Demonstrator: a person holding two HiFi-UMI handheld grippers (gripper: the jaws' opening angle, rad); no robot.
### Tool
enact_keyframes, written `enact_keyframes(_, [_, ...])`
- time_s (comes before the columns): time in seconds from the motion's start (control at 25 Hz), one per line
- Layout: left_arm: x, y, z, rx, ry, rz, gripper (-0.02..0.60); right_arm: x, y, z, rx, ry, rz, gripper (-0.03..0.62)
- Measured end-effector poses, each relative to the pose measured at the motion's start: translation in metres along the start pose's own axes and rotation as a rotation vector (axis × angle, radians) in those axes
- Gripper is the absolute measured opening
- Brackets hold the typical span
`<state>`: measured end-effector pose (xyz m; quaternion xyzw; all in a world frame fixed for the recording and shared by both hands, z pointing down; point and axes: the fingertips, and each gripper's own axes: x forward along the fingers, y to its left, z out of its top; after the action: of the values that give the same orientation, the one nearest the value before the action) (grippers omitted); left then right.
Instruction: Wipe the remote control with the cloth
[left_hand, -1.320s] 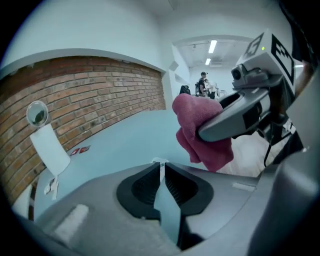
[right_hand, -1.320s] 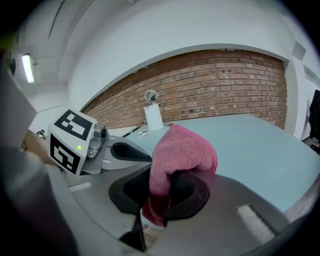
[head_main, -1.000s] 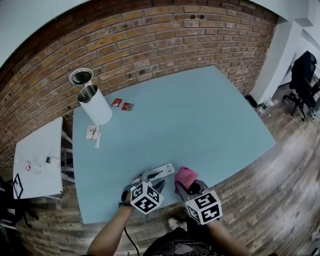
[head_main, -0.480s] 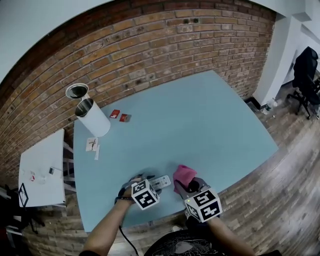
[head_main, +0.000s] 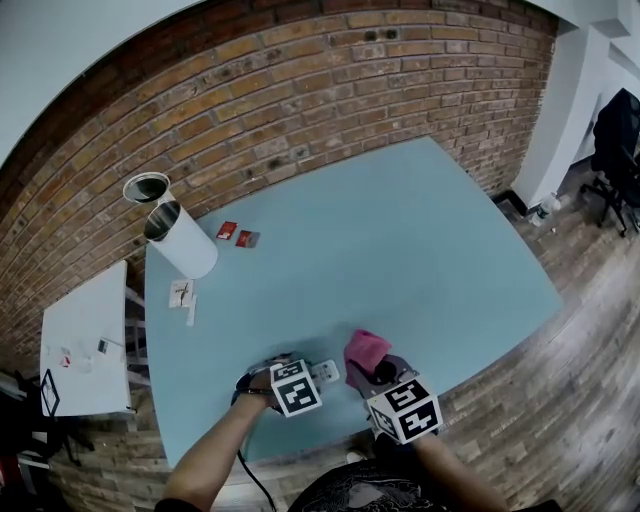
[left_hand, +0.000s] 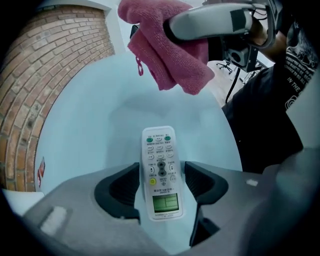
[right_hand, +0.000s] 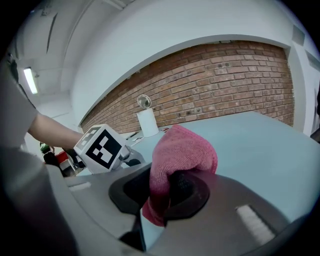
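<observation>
The light blue table (head_main: 400, 250) runs up to a brick wall (head_main: 330, 90). The task's things sit at its six o'clock edge in the head view, right in front of the person. There the white remote control (left_hand: 160, 150) lies flat on the tabletop, buttons up and its small green display toward the camera. It lies between the spread jaws of the left gripper (left_hand: 162, 172), which points steeply down over it. Those jaws have just been opening, and their pads stand just clear of the remote's sides rather than pressing on it. At about three o'clock from the remote, the right gripper (right_hand: 165, 187) is pinching a bunched pink cloth (right_hand: 180, 150). The cloth is held off the table and bulges up over the jaw tips. In the left gripper view it hangs at twelve o'clock above the remote, not touching it. Toward ten o'clock on the table stands a white cylindrical canister (head_main: 190, 250) with an open top; its inside is dark, so its contents cannot be told. A round metal-rimmed piece (head_main: 147, 187) shows just beyond it. Two small red packets (head_main: 238, 234) lie at the canister's three o'clock and some white paper scraps (head_main: 182, 294) at its six o'clock. A white side table (head_main: 85, 340) stands at nine o'clock.
</observation>
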<state>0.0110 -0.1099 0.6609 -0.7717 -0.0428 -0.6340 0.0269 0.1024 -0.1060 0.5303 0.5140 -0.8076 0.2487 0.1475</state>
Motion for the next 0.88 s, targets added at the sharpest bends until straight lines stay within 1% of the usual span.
enact_keyframes(0.08, [0.002,-0.001,-0.001,-0.024,0.024,-0.044,0.293,0.003,-0.001,0.001,0.000,0.000,0.008,0.063])
enact_keyframes(0.16, [0.003,-0.001,-0.001,-0.040,0.040,-0.067,0.296,0.005,-0.002,0.002,0.001,0.001,0.015,0.063])
enact_keyframes(0.32, [0.002,-0.001,-0.001,-0.044,0.045,-0.073,0.287,0.009,-0.007,0.002,0.008,0.005,0.025,0.063])
enact_keyframes(0.48, [0.001,-0.001,-0.001,-0.075,0.030,-0.073,0.239,0.013,-0.010,0.006,0.019,0.000,0.042,0.063])
enact_keyframes(0.72, [0.000,0.000,-0.001,-0.087,0.052,-0.080,0.233,0.017,-0.011,0.011,0.015,-0.001,0.080,0.063])
enact_keyframes(0.88, [-0.001,0.000,-0.001,-0.119,0.025,-0.082,0.233,0.018,-0.020,0.014,0.022,-0.005,0.094,0.063])
